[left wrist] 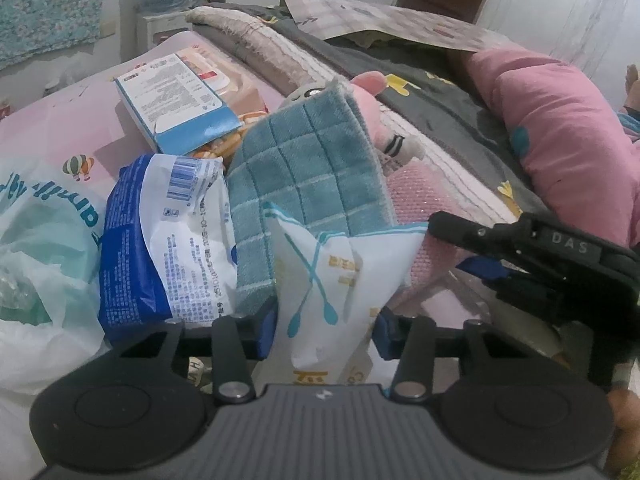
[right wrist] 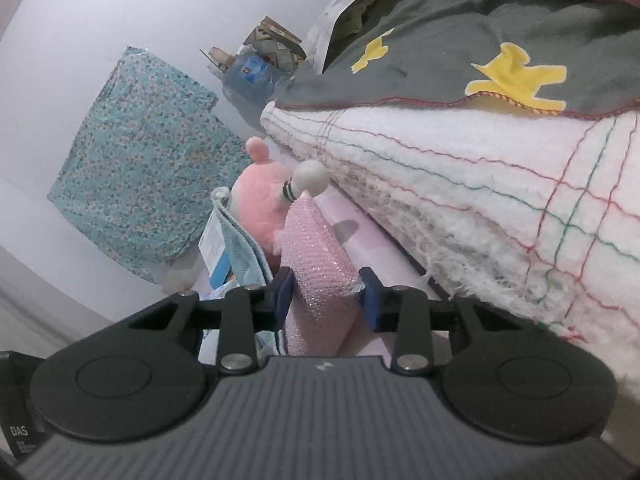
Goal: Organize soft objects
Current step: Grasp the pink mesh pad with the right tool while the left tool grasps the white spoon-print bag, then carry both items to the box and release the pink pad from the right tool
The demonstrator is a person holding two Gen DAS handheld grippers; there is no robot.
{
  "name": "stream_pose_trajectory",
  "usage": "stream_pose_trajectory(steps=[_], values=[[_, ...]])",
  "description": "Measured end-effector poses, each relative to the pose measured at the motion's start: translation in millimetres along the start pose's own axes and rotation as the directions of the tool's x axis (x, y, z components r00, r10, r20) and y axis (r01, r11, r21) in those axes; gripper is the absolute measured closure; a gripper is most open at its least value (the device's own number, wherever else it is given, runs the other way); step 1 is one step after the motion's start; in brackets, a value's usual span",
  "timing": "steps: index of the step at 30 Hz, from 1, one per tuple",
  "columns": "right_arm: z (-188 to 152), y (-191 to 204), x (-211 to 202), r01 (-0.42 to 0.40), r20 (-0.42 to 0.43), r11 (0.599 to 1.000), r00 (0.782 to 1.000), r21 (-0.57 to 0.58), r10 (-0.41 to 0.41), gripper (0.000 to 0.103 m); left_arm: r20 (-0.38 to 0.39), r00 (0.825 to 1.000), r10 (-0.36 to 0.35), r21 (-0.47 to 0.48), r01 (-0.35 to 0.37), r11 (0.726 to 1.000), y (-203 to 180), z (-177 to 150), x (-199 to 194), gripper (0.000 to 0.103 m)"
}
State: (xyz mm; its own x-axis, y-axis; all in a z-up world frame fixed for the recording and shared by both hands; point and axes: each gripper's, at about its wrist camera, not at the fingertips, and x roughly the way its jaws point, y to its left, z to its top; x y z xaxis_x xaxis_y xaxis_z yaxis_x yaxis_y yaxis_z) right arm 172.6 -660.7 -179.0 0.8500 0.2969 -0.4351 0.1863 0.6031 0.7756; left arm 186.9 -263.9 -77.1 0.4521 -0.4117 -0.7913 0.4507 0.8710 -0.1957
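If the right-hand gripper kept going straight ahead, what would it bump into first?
The pink glittery sponge already sits between the right gripper's fingers. Pushed on, it would likely meet the pink plush toy just beyond, though depth is unclear.

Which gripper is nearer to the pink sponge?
Right. The right gripper has the pink sponge between its fingers. The left gripper holds a white packet beside the sponge.

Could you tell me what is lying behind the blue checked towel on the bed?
Behind the blue checked towel a pink plush toy shows its head and one white paw; the towel covers the rest of it. To the left lies a blue-and-white carton.
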Motion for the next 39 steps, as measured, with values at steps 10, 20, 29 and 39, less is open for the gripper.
stream_pose_trajectory(steps=[10, 20, 29, 39], values=[[-6.9, 33.1, -56.5, 0.12, 0.151, 0.979, 0.984, -0.162, -0.095, 0.072, 0.075, 0.996, -0.055, 0.002, 0.055, 0.999, -5.7, -0.8, -30.8, 0.059], [-13.1, 71.5, -139.0, 0.128, 0.293, 0.964, 0.954, -0.233, -0.056, 0.072, 0.202, 0.97, -0.133, -0.016, 0.139, 0.99, -8.4, -1.3, -98.9, 0.06], [-26.9, 127.5, -179.8, -0.054, 0.26, 0.958, 0.957, -0.28, 0.13, 0.072, 0.358, 0.922, -0.147, -0.057, 0.179, 0.982, 10.3, -15.1, -187.4, 0.06], [-39.4, 232.9, -141.0, -0.357, 0.007, 0.869, 0.924, -0.344, 0.382, 0.072, 0.459, 0.882, 0.11, -0.219, -0.008, 0.976, 91.0, -26.3, -286.7, 0.059]])
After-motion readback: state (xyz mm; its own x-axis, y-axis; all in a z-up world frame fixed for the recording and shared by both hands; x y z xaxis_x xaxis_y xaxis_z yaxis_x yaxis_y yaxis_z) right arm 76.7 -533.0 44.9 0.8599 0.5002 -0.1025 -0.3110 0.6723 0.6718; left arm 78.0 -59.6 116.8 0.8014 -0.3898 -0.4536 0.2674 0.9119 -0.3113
